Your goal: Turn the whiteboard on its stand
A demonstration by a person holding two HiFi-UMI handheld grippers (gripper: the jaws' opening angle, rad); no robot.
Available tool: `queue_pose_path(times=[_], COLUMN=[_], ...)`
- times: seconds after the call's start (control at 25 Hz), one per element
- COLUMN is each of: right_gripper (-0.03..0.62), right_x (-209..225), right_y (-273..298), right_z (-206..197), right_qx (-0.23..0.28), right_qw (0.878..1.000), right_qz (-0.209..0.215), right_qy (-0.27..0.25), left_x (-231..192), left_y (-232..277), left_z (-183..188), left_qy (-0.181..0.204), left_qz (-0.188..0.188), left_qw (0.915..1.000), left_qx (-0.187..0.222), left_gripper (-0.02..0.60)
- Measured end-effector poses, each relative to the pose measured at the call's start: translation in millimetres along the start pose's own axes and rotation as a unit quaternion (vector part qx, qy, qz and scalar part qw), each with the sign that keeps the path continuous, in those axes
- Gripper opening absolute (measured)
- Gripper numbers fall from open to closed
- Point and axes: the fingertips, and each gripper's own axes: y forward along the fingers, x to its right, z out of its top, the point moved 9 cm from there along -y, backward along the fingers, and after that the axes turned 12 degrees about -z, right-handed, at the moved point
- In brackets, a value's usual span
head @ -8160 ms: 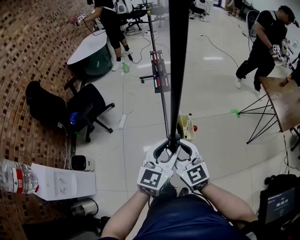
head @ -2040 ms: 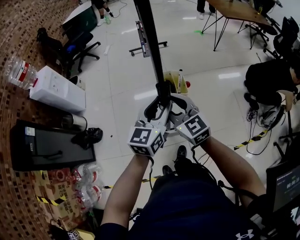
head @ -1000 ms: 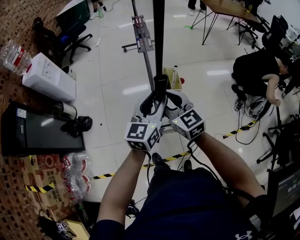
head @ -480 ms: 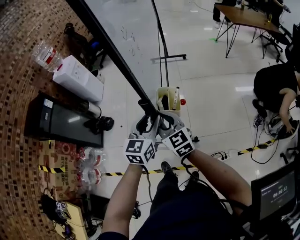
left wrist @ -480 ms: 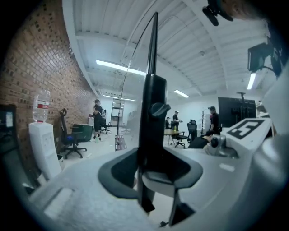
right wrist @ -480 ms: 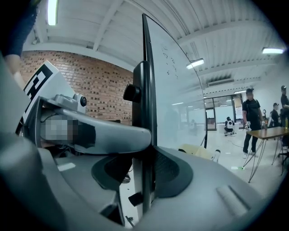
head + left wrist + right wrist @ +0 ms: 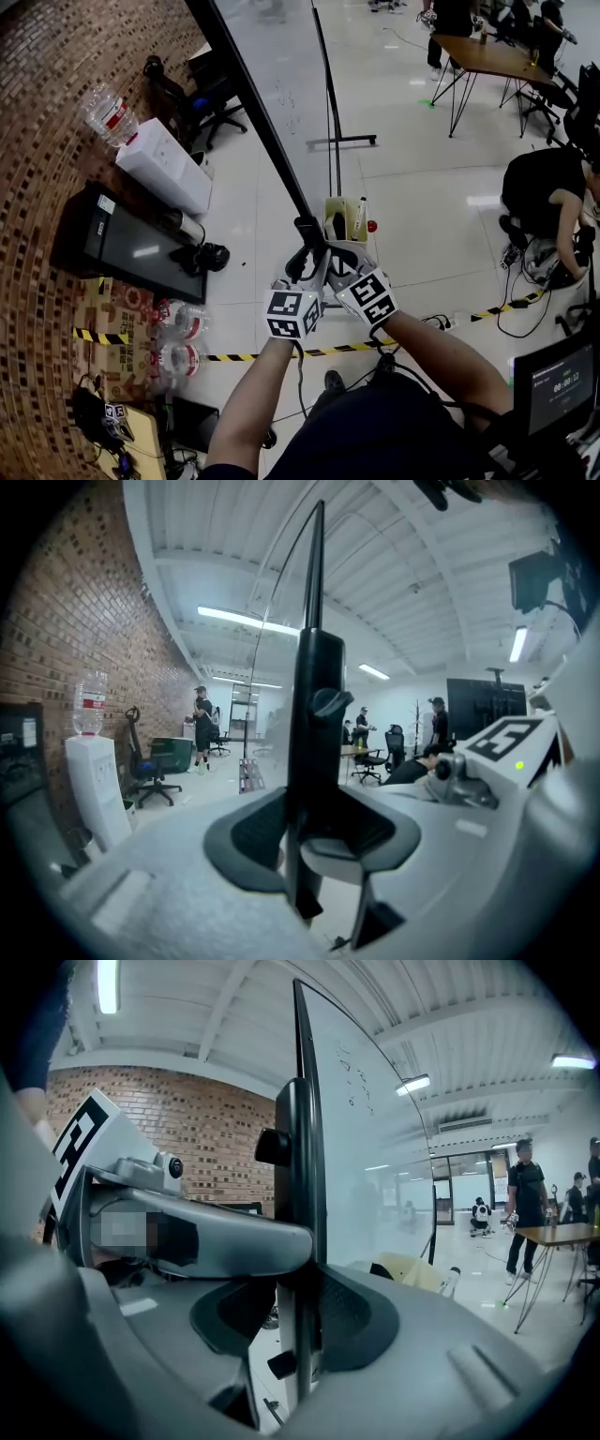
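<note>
Listing L to R, head view.

1. Water dispenser: white, bottle on top, against the brick wall. It's near the board's left side. Judged a bump risk if the panel swings that way.

2. Whiteboard: tall panel seen nearly edge-on, centre of the room, its stand on the floor. The black frame edge runs diagonally from top left down to the claws. The pale face, w/ faint scribbles, is turned to the right. A thin stand upright shows behind.
   - Handling (judged): stiff, big, prob. fairly heavy w/ lots of leverage. Should pivot under a steady push, not a lift.
   - The glossy face is slippery and gives no purchase, so the frame edge is the only sound hold. Best low on it, by the knobbed block.
   - The panel may overswing, so slow sweep.

3. Left claw: pinched tight on the frame edge, pads either side of the black bar (left gripper view).

4. Right claw: just beside the left one. Its jaws have just been closing, w/ the frame bar between them, and the pads look pressed on it (right gripper view).

5. Pen holder: yellowish, just beyond the claws, marker inside. Contents could spill if jolted (judged).

6. Person: crouched on the floor, well apart at right.
</note>
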Motion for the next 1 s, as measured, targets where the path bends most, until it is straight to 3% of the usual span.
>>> queue_pose_path(times=[0.68, 1.0], right_gripper=[0.146, 0.144], right_x=[-41, -62], right_y=[-59, -76], right_z=[7, -2], right_qx=[-0.004, 0.001], right_qw=[0.996, 0.996], right_qz=[-0.084, -0.082], right_qy=[0.019, 0.023], left_x=[29, 35], left_y=[-38, -59], left_z=[-9, -28], left_qy=[0.0, 0.013], left_qz=[-0.133, -0.127], left_qw=[0.991, 0.9918], left_qx=[0.006, 0.01], left_gripper=[0.163, 0.161])
